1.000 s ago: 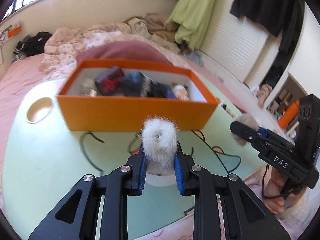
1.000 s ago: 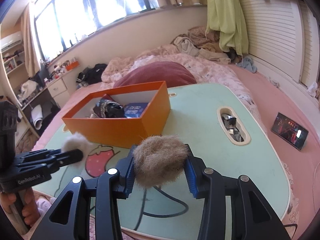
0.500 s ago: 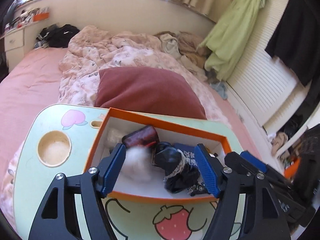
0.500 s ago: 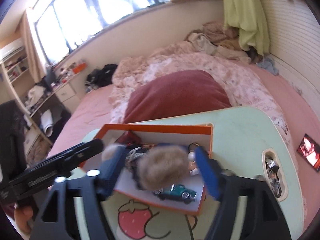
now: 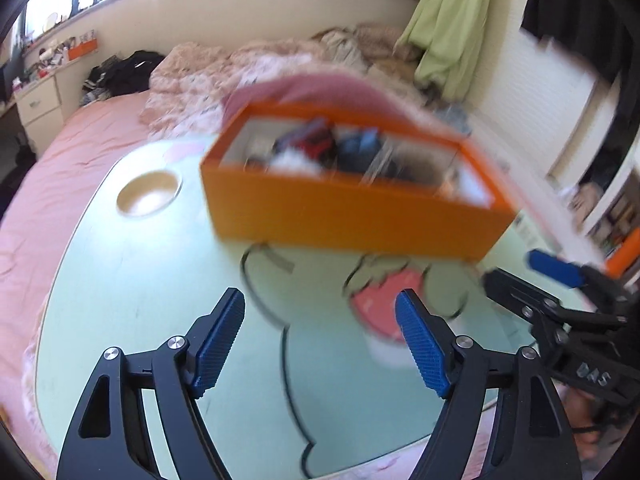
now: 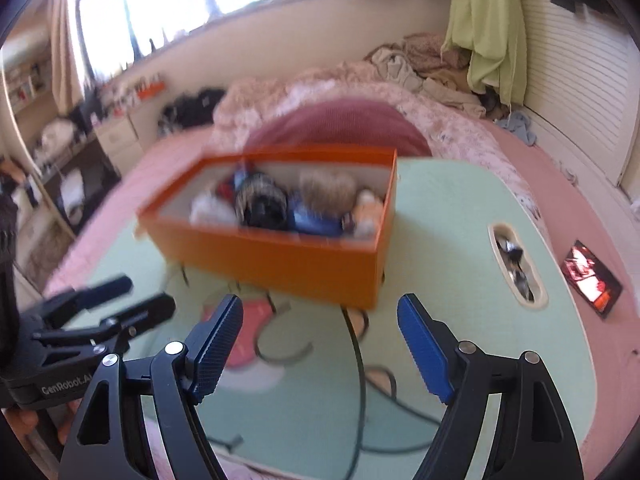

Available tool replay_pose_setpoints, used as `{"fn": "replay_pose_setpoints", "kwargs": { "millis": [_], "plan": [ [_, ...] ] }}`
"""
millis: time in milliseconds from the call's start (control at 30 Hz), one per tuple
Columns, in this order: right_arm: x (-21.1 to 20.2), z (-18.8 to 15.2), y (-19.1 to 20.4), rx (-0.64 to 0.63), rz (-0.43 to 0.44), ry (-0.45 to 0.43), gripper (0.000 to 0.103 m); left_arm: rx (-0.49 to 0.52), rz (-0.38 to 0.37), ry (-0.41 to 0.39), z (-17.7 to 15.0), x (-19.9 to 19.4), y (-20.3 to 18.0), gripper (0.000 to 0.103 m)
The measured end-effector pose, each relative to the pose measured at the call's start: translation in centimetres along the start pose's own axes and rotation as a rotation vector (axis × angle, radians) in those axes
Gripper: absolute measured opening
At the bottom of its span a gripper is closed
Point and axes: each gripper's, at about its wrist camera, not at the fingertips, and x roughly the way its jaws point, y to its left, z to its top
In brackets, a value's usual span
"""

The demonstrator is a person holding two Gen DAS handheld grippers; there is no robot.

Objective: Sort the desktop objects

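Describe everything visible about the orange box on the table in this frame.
The orange box is an open, lidless rectangular carton, seemingly cardboard, orange outside and white inside. It sits flat on the pale green table, in front of a dark red pillow. Motion blur softens its contents, which include a tan fluffy ball, a white fluffy ball and dark items. Neither hand-held gripper touches it.

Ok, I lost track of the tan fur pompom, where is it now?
In the right wrist view the tan fur pompom lies inside the orange box, toward its right end, between a dark furry item and the box's back wall.
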Motion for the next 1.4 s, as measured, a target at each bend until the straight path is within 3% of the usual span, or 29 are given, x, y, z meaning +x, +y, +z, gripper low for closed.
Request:
{"fn": "replay_pose_setpoints", "kwargs": {
  "millis": [67,133,200,267,1400],
  "plan": [
    [0.8,-0.9,-0.1,-0.023,-0.006,0.063,0.080,-0.009,0.011,0.054,-0.7,1.3,0.2,0.078],
    [1.8,-1.8,-0.4,-0.029,0.008,0.126,0.081,-0.001,0.041,0.048,-1.1,1.6,0.2,0.086],
    [2.1,-2.3,-0.3,-0.052,-0.028,0.135,0.096,0.028,0.090,0.060,-1.4,2.2,-0.1,0.103],
    [2.4,-2.4,-0.3,-0.063,-0.033,0.157,0.103,0.048,0.099,0.068,-1.5,2.7,-0.3,0.103],
    [2.2,-2.7,-0.3,-0.064,-0.033,0.158,0.103,0.068,0.083,0.055,-1.1,2.9,-0.3,0.103]
  ]
}}
